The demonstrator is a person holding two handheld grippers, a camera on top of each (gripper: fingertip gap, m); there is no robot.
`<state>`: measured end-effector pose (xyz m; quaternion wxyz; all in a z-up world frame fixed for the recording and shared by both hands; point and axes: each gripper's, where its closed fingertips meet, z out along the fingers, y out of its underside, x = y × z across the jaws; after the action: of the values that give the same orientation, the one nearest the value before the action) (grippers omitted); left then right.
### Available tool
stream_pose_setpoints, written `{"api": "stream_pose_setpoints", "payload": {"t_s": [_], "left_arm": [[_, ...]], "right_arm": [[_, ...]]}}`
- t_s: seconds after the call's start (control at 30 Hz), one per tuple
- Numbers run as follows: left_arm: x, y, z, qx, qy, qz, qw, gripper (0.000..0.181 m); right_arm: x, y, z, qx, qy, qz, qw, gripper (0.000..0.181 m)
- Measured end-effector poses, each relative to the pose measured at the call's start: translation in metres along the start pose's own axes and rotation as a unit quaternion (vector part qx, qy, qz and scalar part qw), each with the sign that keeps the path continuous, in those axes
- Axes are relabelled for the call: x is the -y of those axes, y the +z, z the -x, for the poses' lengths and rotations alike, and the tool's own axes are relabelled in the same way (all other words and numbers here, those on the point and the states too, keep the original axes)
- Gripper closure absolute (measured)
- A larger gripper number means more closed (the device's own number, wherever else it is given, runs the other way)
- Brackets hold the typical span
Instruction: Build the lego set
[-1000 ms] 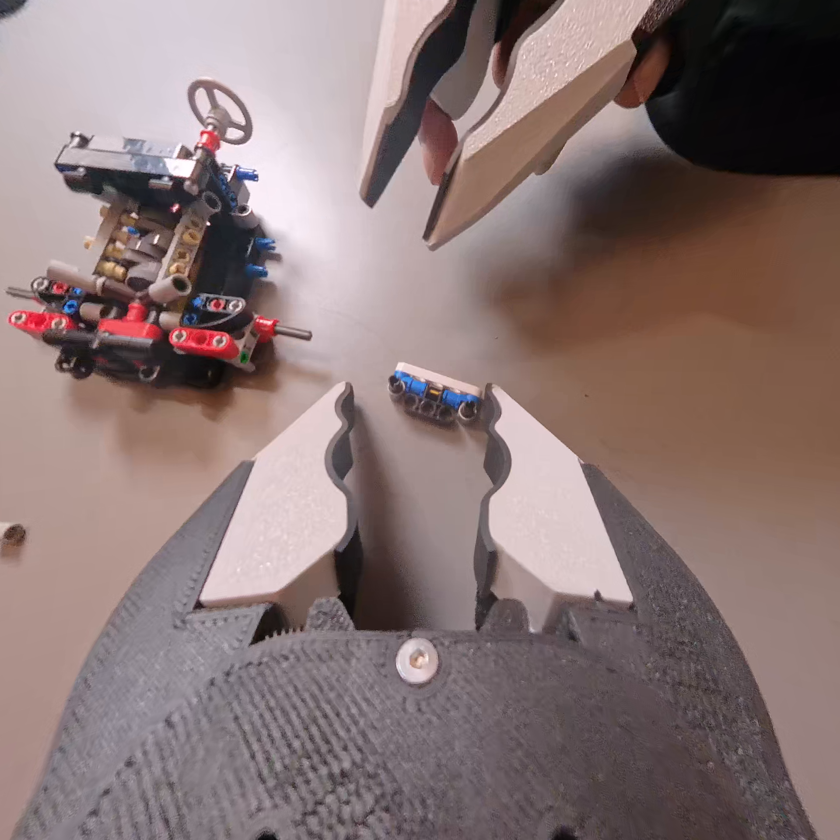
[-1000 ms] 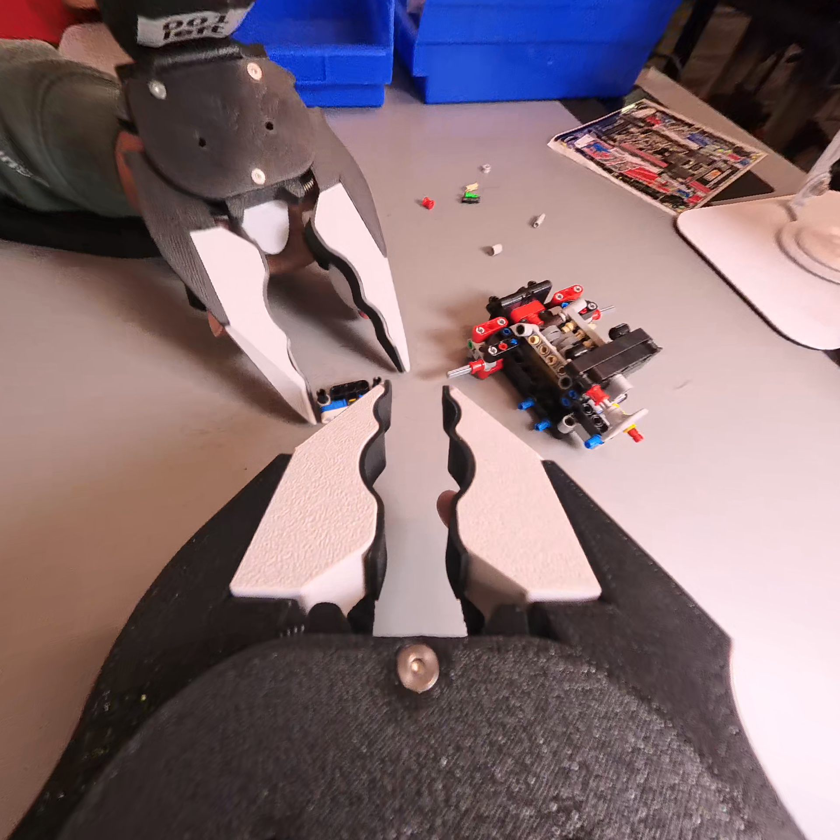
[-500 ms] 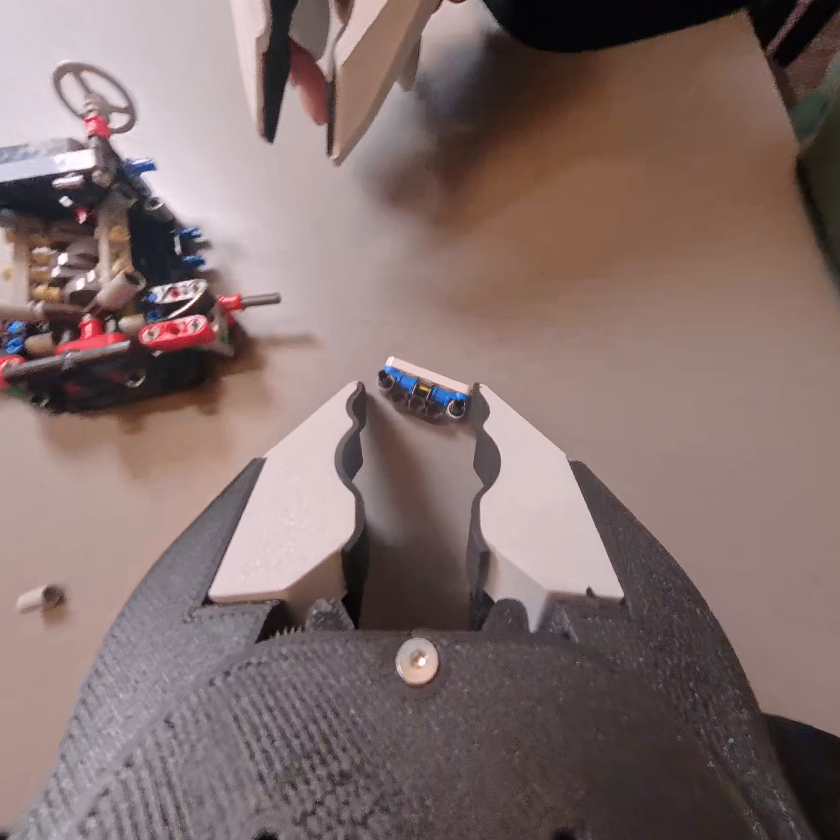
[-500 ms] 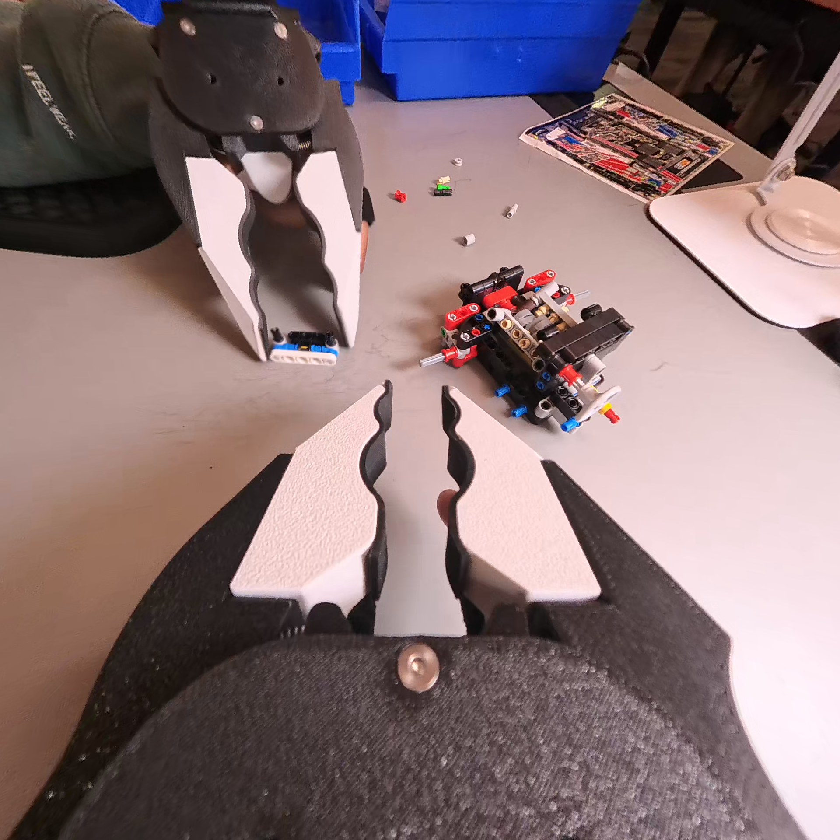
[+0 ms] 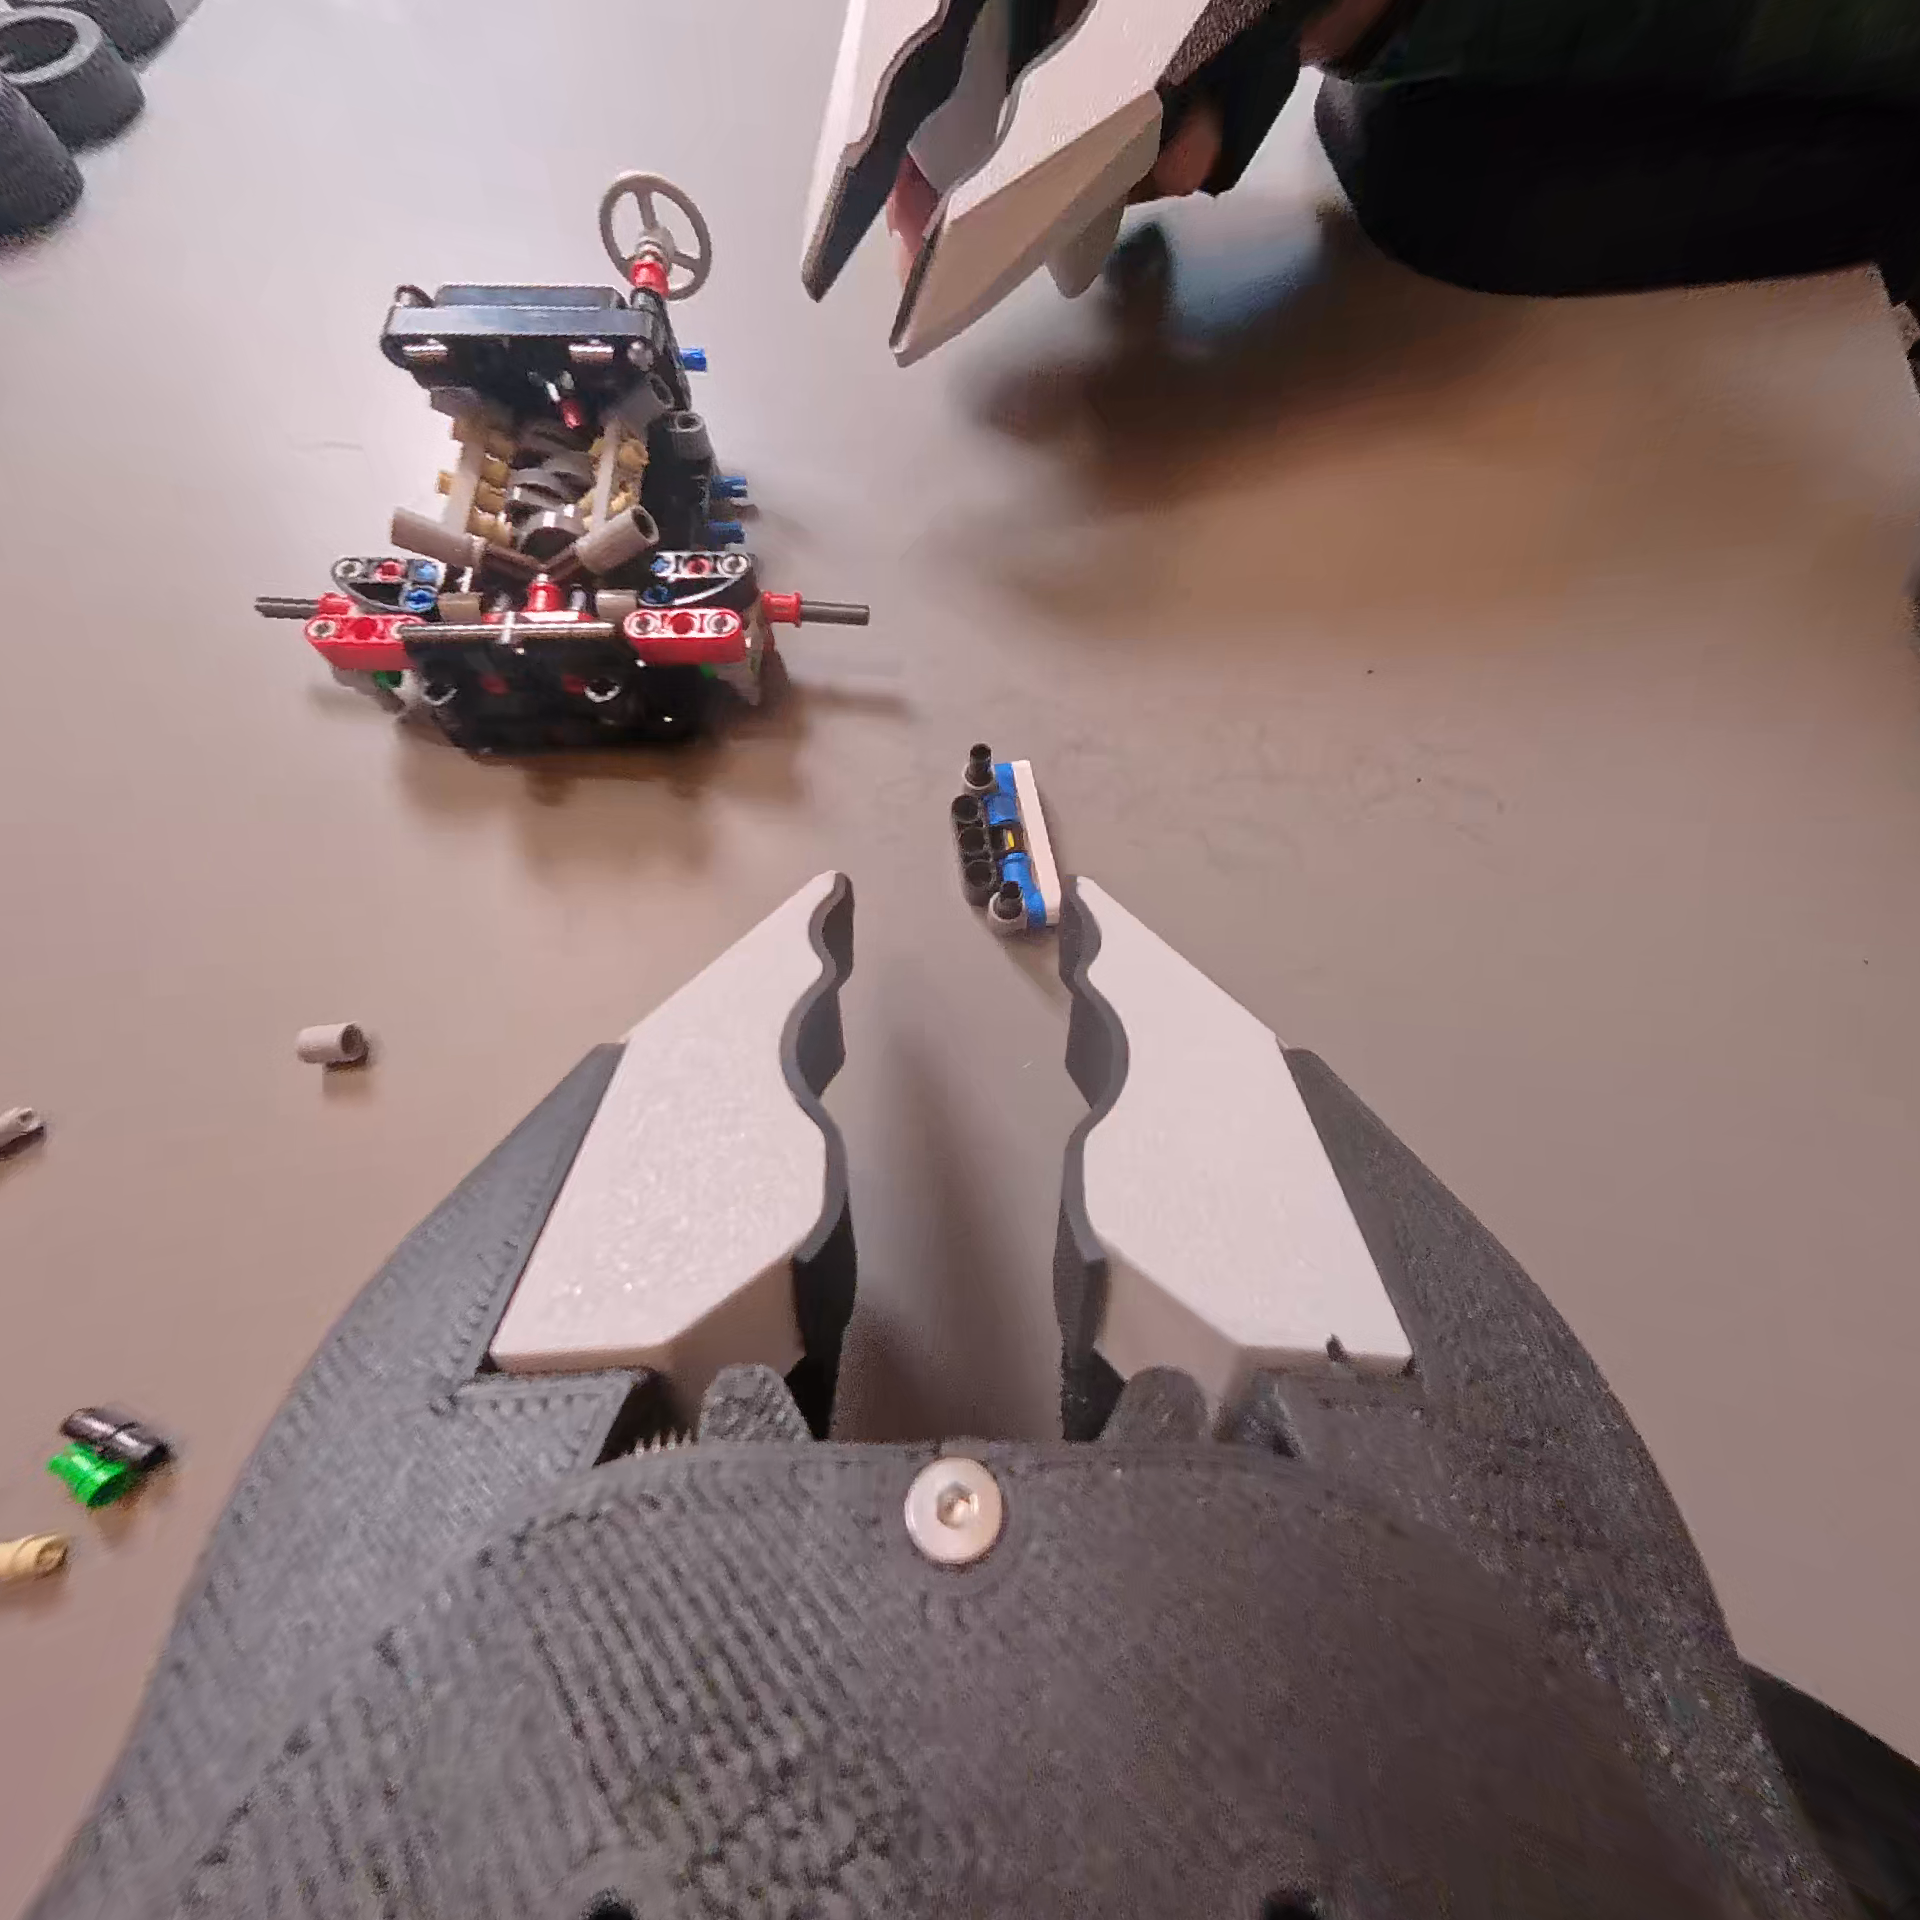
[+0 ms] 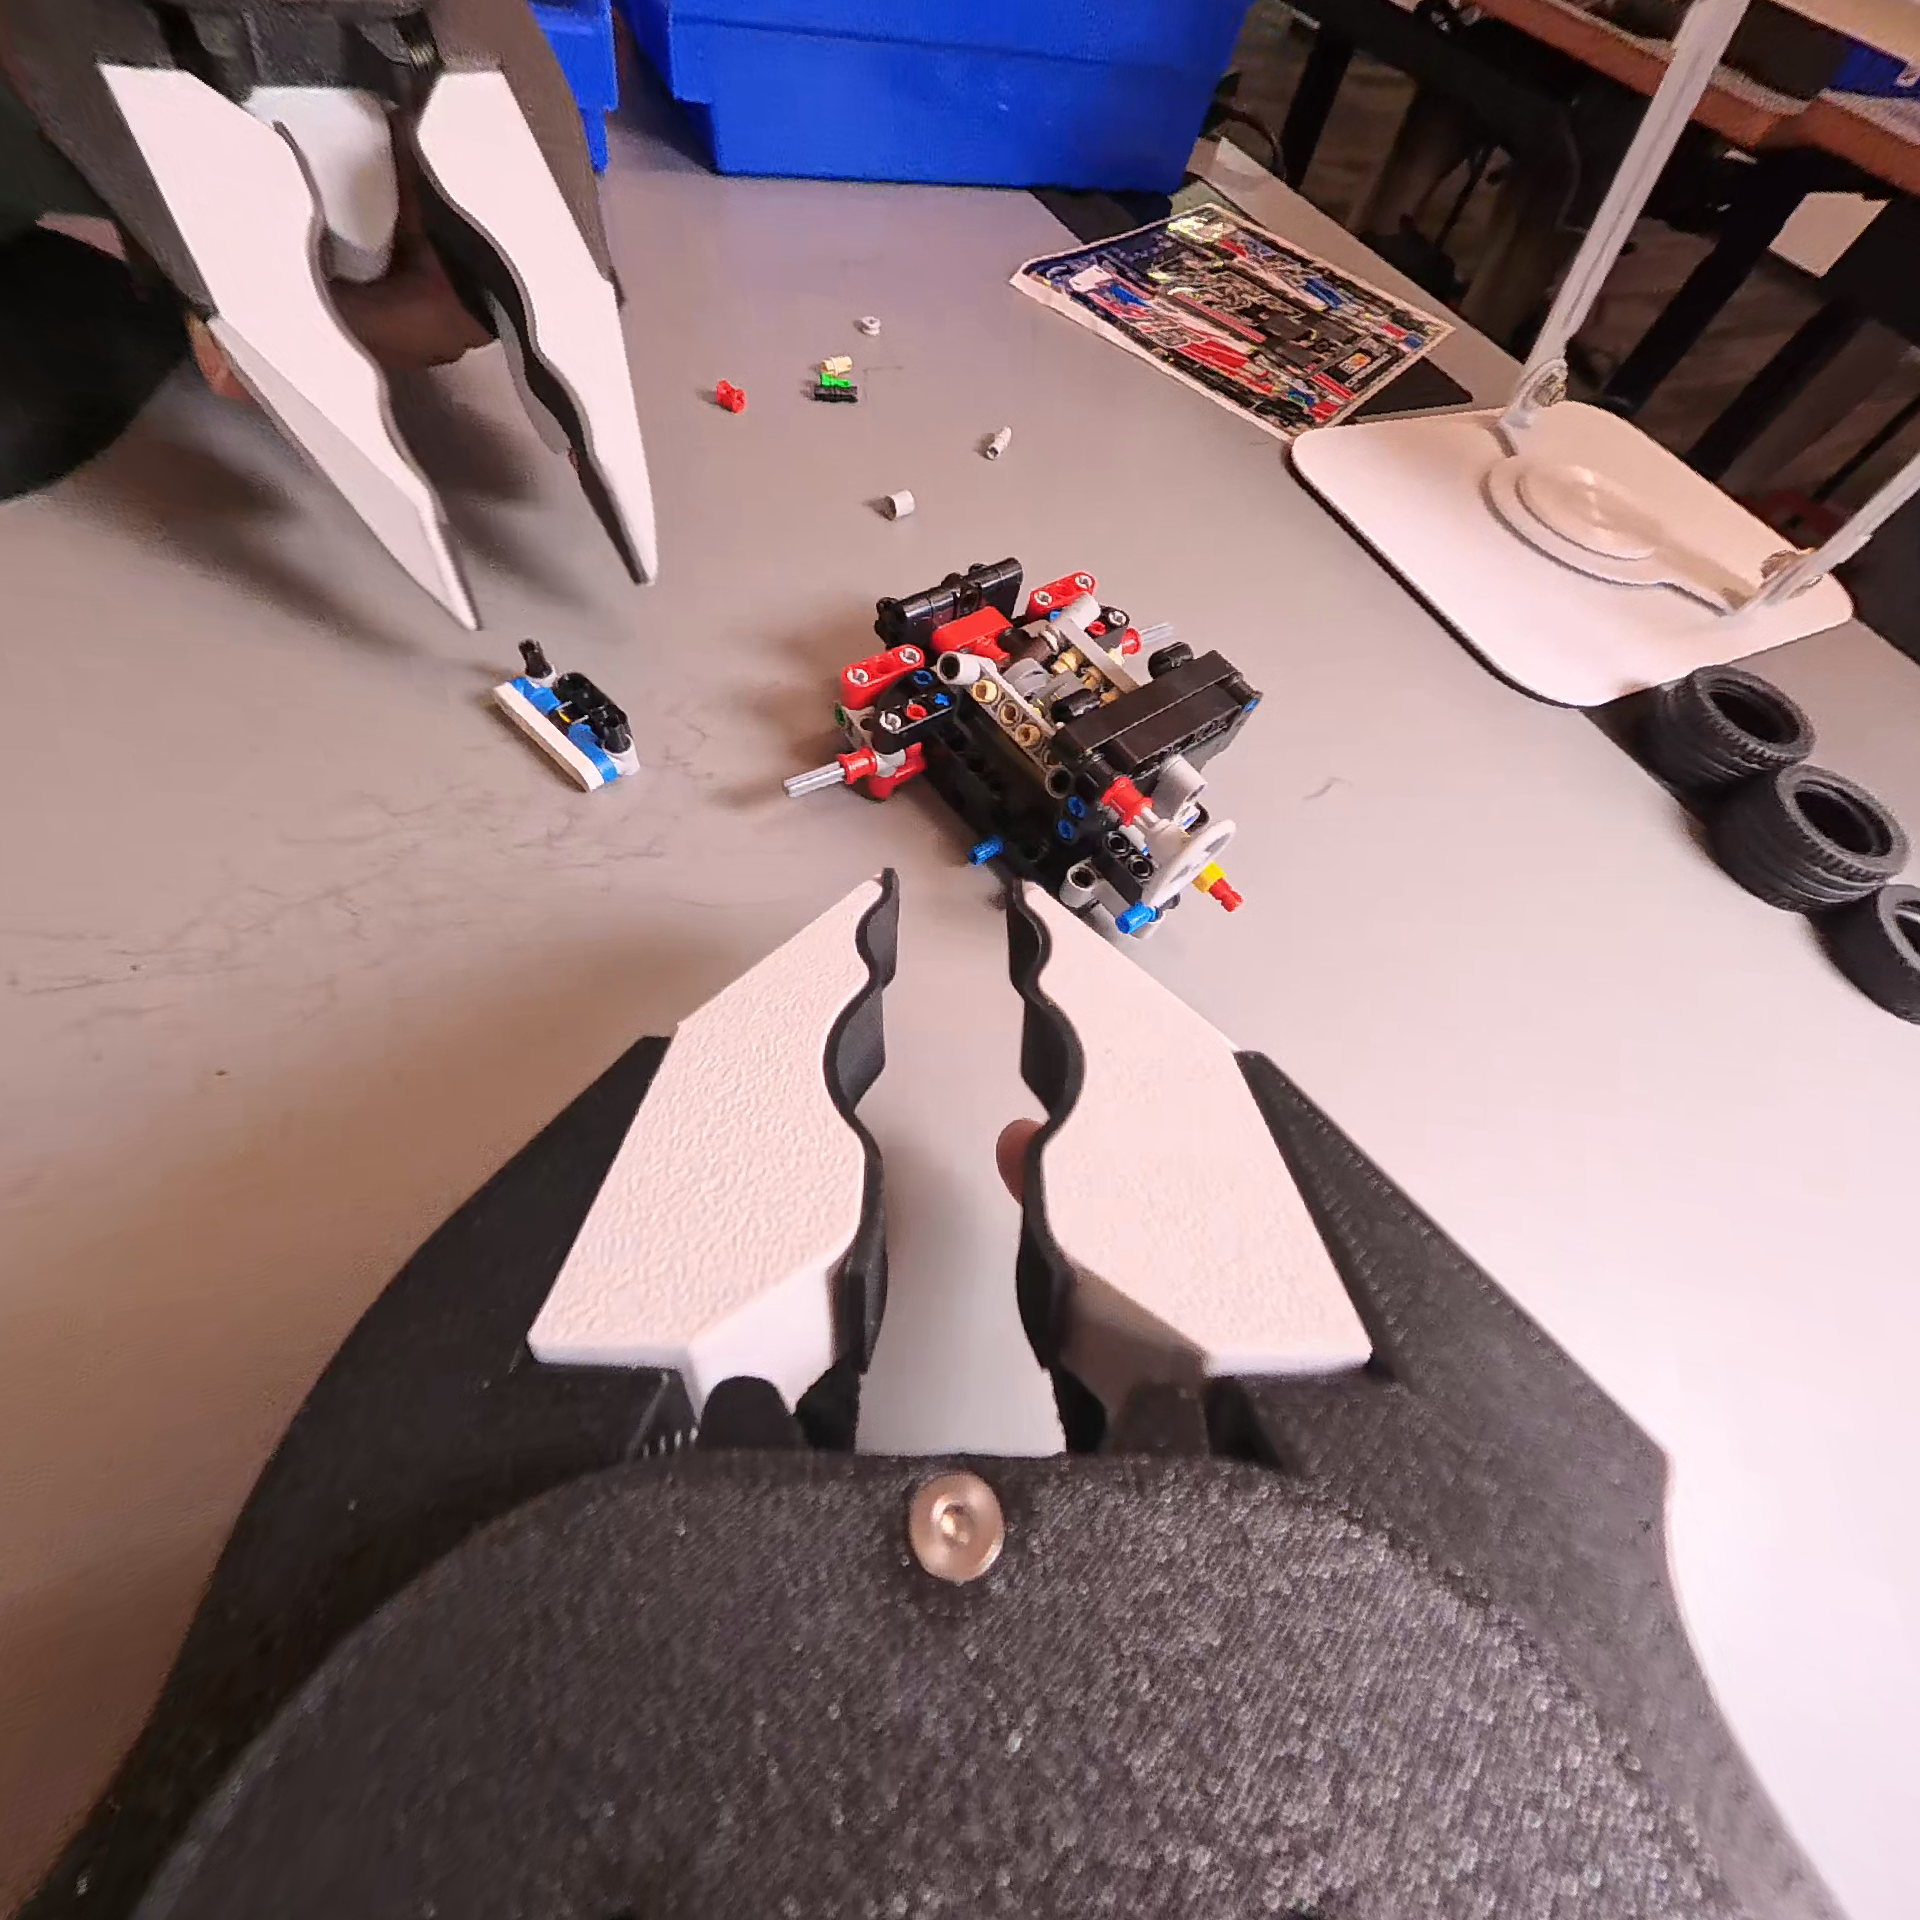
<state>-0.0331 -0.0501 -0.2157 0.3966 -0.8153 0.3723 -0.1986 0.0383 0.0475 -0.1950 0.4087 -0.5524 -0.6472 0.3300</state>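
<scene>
**Two empty claws over a small sub-assembly and a part-built chassis**

The left claw (image 5: 951,899) hangs above the grey tabletop (image 5: 1455,935) with its jaws parted to a moderate gap and nothing between them. Just ahead of its right fingertip (image 5: 1086,904), touching or nearly touching it, lies the small sub-assembly (image 5: 1003,847), a white plate carrying blue and black pieces, lying flat. Farther ahead and to the left of this claw stands the part-built chassis (image 5: 561,540), black with red beams, axles projecting at both sides and a grey steering wheel (image 5: 655,221) at its far end. Loose small pieces (image 5: 330,1044) lie to the left of the claw.

The right claw (image 6: 951,899) has its jaws set to a narrow gap, also empty; a person's fingertip shows behind its right finger. The chassis (image 6: 1039,717) sits just ahead of its tips, slightly to the right, and the sub-assembly (image 6: 566,727) lies ahead to the left, below the tips of the left claw (image 6: 561,597). Beyond the chassis are scattered small pieces (image 6: 896,505), a printed instruction sheet (image 6: 1231,312), blue bins (image 6: 935,94) and a white lamp base (image 6: 1558,540); black tyres (image 6: 1797,821) stand far to the right.
</scene>
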Motion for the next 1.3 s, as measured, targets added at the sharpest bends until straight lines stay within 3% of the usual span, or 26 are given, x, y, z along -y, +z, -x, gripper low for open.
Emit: {"api": "stream_pose_setpoints", "payload": {"t_s": [0.13,0.27,0.4,0.53,0.67,0.73,0.8,0.9,0.93,1.07,1.17,1.3], "left_arm": [[-0.002,0.014,-0.014,-0.022,0.006,0.021,1.000,0.142],[-0.005,0.024,-0.014,-0.006,0.025,0.043,0.999,0.161],[0.003,0.021,-0.020,-0.058,-0.058,0.014,0.997,0.162],[0.033,0.008,-0.041,-0.206,-0.224,-0.062,0.951,0.162],[0.045,0.004,-0.049,-0.270,-0.291,-0.089,0.913,0.162],[0.050,0.004,-0.054,-0.290,-0.302,-0.097,0.903,0.162],[0.051,0.005,-0.059,-0.298,-0.302,-0.093,0.901,0.163],[0.053,0.005,-0.056,-0.288,-0.309,-0.106,0.900,0.161],[0.053,0.004,-0.053,-0.278,-0.309,-0.112,0.903,0.153],[0.051,0.002,-0.041,-0.192,-0.240,-0.120,0.944,0.140],[0.047,0.004,-0.034,-0.102,-0.137,-0.105,0.980,0.145],[0.037,0.017,-0.034,-0.027,-0.030,-0.058,0.998,0.160]], "right_arm": [[-0.002,0.005,0.004,-0.003,-0.024,0.009,1.000,0.161],[-0.004,0.009,0.006,-0.003,-0.039,0.017,0.999,0.162],[0.006,0.008,0.021,0.027,-0.067,-0.015,0.997,0.161],[0.031,0.002,0.071,0.094,-0.163,-0.080,0.979,0.150],[0.037,0.006,0.097,0.101,-0.227,-0.096,0.964,0.137],[0.040,0.007,0.104,0.104,-0.236,-0.106,0.960,0.140],[0.044,0.006,0.105,0.084,-0.268,-0.118,0.953,0.161],[0.043,0.005,0.104,0.082,-0.257,-0.109,0.957,0.163],[0.042,0.005,0.103,0.090,-0.229,-0.101,0.964,0.164],[0.033,0.007,0.094,0.122,-0.111,-0.062,0.984,0.164],[0.026,0.011,0.085,0.124,-0.038,-0.027,0.991,0.164],[0.010,0.020,0.081,0.092,-0.025,0.039,0.995,0.164]]}}
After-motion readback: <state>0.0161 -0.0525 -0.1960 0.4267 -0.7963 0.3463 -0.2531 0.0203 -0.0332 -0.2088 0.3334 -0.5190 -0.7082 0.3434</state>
